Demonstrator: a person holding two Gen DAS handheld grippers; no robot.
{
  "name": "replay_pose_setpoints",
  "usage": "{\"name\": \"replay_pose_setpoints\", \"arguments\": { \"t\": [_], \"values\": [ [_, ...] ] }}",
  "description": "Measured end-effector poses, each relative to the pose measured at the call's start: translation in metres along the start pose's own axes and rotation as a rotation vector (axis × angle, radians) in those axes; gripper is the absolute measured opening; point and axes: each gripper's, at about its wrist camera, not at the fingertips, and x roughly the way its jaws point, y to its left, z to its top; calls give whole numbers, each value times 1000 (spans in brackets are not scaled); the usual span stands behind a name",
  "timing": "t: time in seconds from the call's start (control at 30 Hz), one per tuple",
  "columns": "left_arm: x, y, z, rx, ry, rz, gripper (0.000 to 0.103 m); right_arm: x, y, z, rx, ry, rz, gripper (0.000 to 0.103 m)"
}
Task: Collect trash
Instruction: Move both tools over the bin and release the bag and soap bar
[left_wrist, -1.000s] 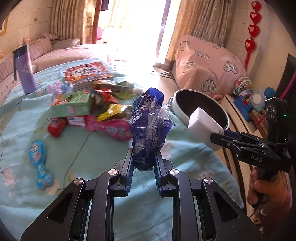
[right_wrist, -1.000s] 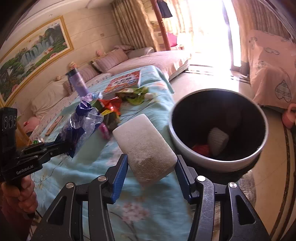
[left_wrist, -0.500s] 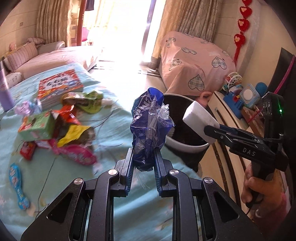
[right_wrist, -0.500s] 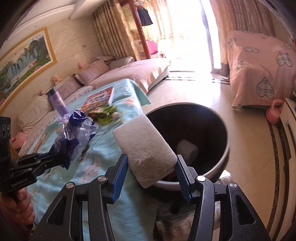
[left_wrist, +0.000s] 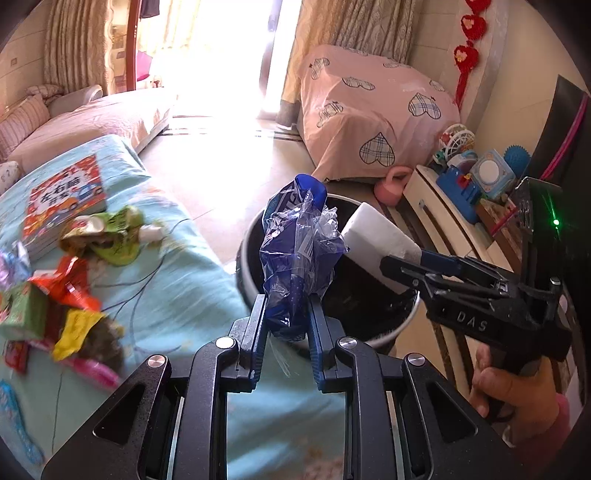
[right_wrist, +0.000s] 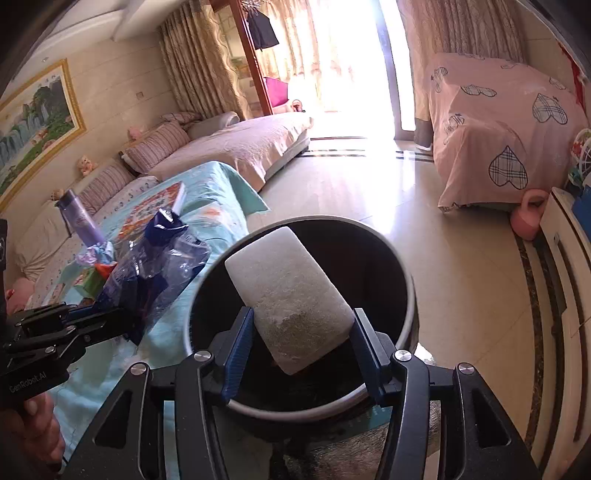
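My left gripper (left_wrist: 287, 314) is shut on a crumpled blue and clear plastic bag (left_wrist: 297, 254), held at the near rim of the round black trash bin (left_wrist: 384, 334). My right gripper (right_wrist: 301, 332) is shut on a white foam block (right_wrist: 291, 295), held over the bin's mouth (right_wrist: 404, 280). In the left wrist view the right gripper (left_wrist: 402, 260) and its block (left_wrist: 376, 240) reach in from the right above the bin. In the right wrist view the left gripper (right_wrist: 94, 314) holds the bag (right_wrist: 155, 266) just left of the bin.
Snack wrappers (left_wrist: 70, 295), a green box (left_wrist: 22, 314) and a children's book (left_wrist: 62, 199) lie on the teal-covered table (left_wrist: 177, 291) to the left. A purple bottle (right_wrist: 79, 218) stands further back. A pink covered seat (left_wrist: 369, 118), pink kettlebell (left_wrist: 393, 182) and toy shelf (left_wrist: 472, 184) lie beyond the bin.
Both grippers have swung right from the table toward the bin, each keeping its load. The foam block is now over the bin's mouth and the bag at its near rim.
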Motion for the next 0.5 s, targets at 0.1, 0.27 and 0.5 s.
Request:
{"name": "replay_pose_setpoints", "arguments": {
  "t": [0.1, 0.27, 0.5],
  "values": [
    [15, -5, 6, 9, 17, 0, 20, 7, -5, 2, 6, 9, -11, 54],
    [33, -6, 7, 8, 53, -11, 39, 13, -12, 3, 9, 26, -21, 59],
    [16, 7, -10, -43, 20, -29, 67, 4, -15, -3, 45, 17, 9, 78]
  ]
}}
